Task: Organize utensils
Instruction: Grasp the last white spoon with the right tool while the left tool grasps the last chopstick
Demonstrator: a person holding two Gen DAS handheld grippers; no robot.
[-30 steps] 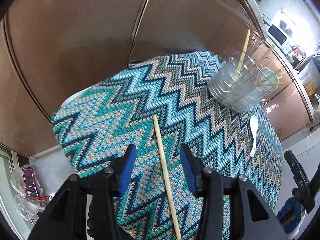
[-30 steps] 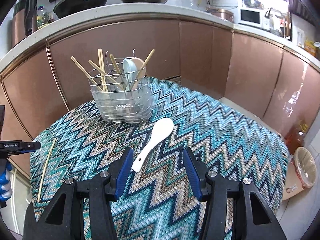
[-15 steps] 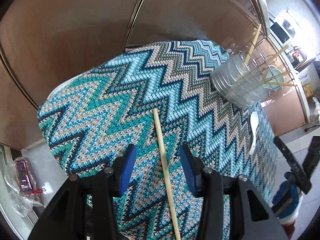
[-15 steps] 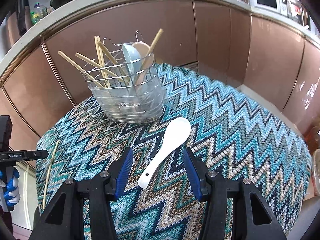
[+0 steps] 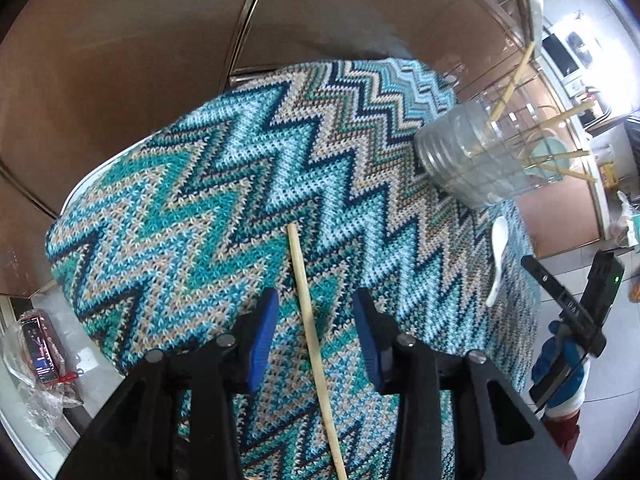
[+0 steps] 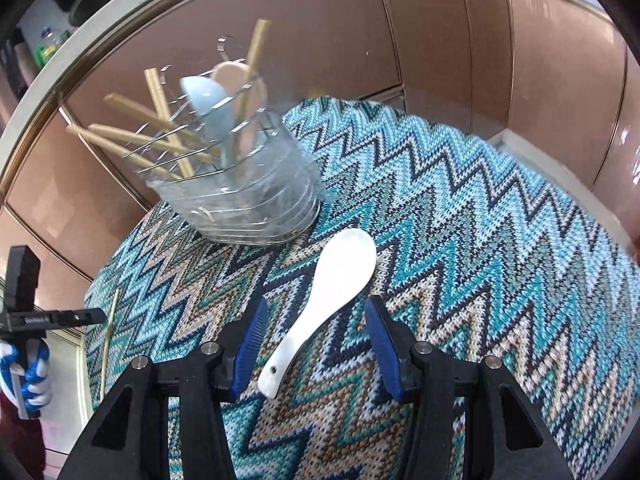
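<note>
A single wooden chopstick (image 5: 310,336) lies on the zigzag cloth (image 5: 224,200), running between the blue pads of my left gripper (image 5: 316,308). Its jaws are closing but stand clear of the stick on both sides. A white ceramic spoon (image 6: 320,308) lies on the cloth (image 6: 480,240) with its handle between the pads of my right gripper (image 6: 314,320), whose jaws are closing without touching it. A clear utensil holder (image 6: 244,184) behind the spoon holds several chopsticks and two spoons. The same holder (image 5: 476,160) shows at the right of the left wrist view.
Brown cabinet doors (image 6: 440,40) curve close behind the table. The other gripper, held by a blue-gloved hand (image 6: 24,360), sits at the left edge of the right wrist view. A plastic bag (image 5: 36,364) lies on the floor beside the table.
Both grippers have come lower and nearer the cloth. The spoon and holder have grown larger in the right wrist view. The left jaws have narrowed around the chopstick.
</note>
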